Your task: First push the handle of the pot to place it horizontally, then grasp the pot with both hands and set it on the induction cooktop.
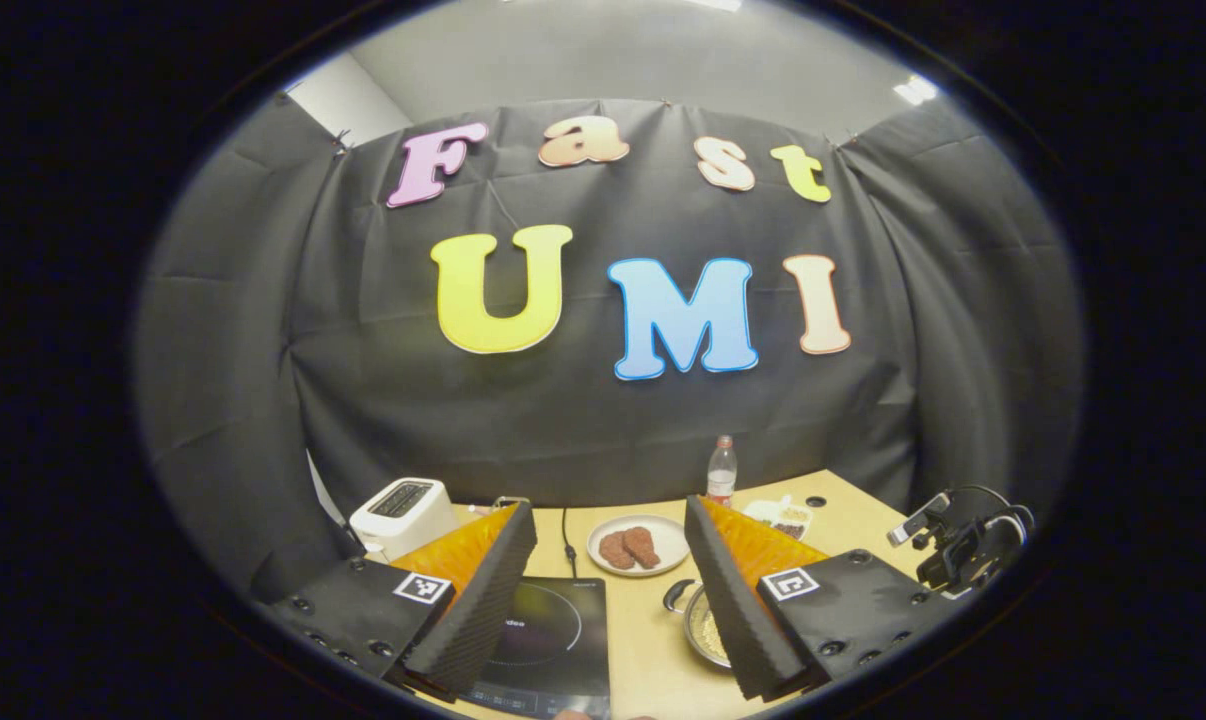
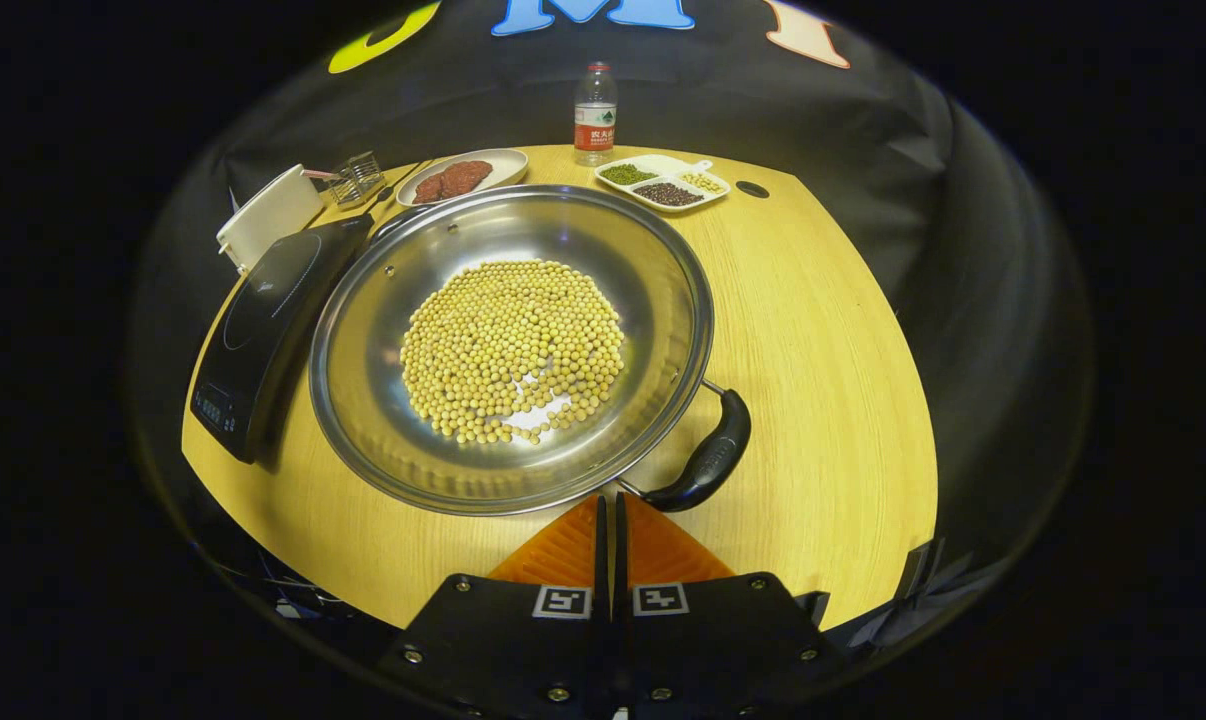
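Observation:
A wide steel pot (image 2: 383,300) holding yellow beans (image 2: 513,345) sits on the wooden table, just right of the black induction cooktop (image 2: 263,320). One black side handle (image 2: 713,455) points toward me at the lower right; the opposite handle (image 2: 393,222) is at the far rim. My right gripper (image 2: 609,497) is shut on nothing, its tips just short of the near rim beside that handle. My left gripper (image 1: 608,510) hovers high and open, over the cooktop (image 1: 548,640). Its right finger hides part of the pot (image 1: 703,625).
Behind the pot stand a plate of brown meat pieces (image 2: 460,175), a water bottle (image 2: 594,100) and a divided dish of grains (image 2: 663,182). A white toaster (image 2: 270,215) and a wire rack (image 2: 355,178) sit behind the cooktop. Bare tabletop (image 2: 823,330) lies right of the pot.

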Available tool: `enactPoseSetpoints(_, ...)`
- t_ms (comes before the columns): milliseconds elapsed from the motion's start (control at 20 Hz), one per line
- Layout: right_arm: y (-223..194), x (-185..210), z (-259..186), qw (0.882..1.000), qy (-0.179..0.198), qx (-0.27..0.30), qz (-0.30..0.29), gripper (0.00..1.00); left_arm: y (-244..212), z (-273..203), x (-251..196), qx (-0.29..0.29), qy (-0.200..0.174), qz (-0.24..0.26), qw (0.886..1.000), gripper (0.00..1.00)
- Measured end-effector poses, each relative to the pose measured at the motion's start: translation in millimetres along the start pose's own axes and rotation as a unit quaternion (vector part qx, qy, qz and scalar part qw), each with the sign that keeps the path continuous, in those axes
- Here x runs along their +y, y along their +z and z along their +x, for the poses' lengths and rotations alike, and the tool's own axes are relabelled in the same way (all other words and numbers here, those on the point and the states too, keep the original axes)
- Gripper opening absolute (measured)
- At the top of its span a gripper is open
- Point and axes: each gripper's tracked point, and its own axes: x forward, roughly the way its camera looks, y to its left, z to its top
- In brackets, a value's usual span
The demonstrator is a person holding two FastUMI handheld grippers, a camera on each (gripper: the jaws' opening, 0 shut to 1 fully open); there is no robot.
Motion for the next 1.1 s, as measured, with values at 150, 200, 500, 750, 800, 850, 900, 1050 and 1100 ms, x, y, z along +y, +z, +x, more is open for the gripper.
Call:
enactPoseSetpoints(150, 6, -12, 4, 0.999, -0.016, -0.001, -0.028, 0.01, 2, 2, -2, 0.000, -0.002, 0.003, 1.000, 0.97)
enactPoseSetpoints(200, 8, -16, 5, 0.999, -0.021, -0.002, -0.043, 0.01, 1, 3, -4, 0.001, -0.003, 0.003, 1.000, 0.99)
enactPoseSetpoints(500, 23, -34, 14, 0.994, -0.037, -0.015, -0.097, 0.01, 1, 1, -9, 0.001, -0.005, 0.005, 1.000, 0.97)
enactPoseSetpoints(750, 34, -48, 20, 0.993, -0.044, -0.020, -0.107, 0.01, 3, 0, -11, 0.002, -0.003, 0.007, 1.000, 0.97)
enactPoseSetpoints(800, 36, -51, 22, 0.993, -0.046, -0.020, -0.107, 0.01, 3, 0, -13, 0.003, -0.002, 0.006, 1.000, 0.97)
enactPoseSetpoints(850, 40, -54, 23, 0.993, -0.047, -0.020, -0.106, 0.01, 3, 0, -14, 0.003, -0.003, 0.006, 1.000, 0.97)
enactPoseSetpoints(900, 41, -57, 25, 0.993, -0.048, -0.020, -0.105, 0.01, 3, 1, -16, 0.004, -0.003, 0.006, 1.000, 0.99)
enactPoseSetpoints(1050, 53, -64, 30, 0.994, -0.044, -0.028, -0.099, 0.01, 2, 4, -19, 0.006, -0.004, 0.006, 1.000, 0.99)
enactPoseSetpoints(1100, 56, -67, 32, 0.994, -0.045, -0.031, -0.100, 0.01, 2, 5, -19, 0.007, -0.004, 0.005, 1.000, 0.97)
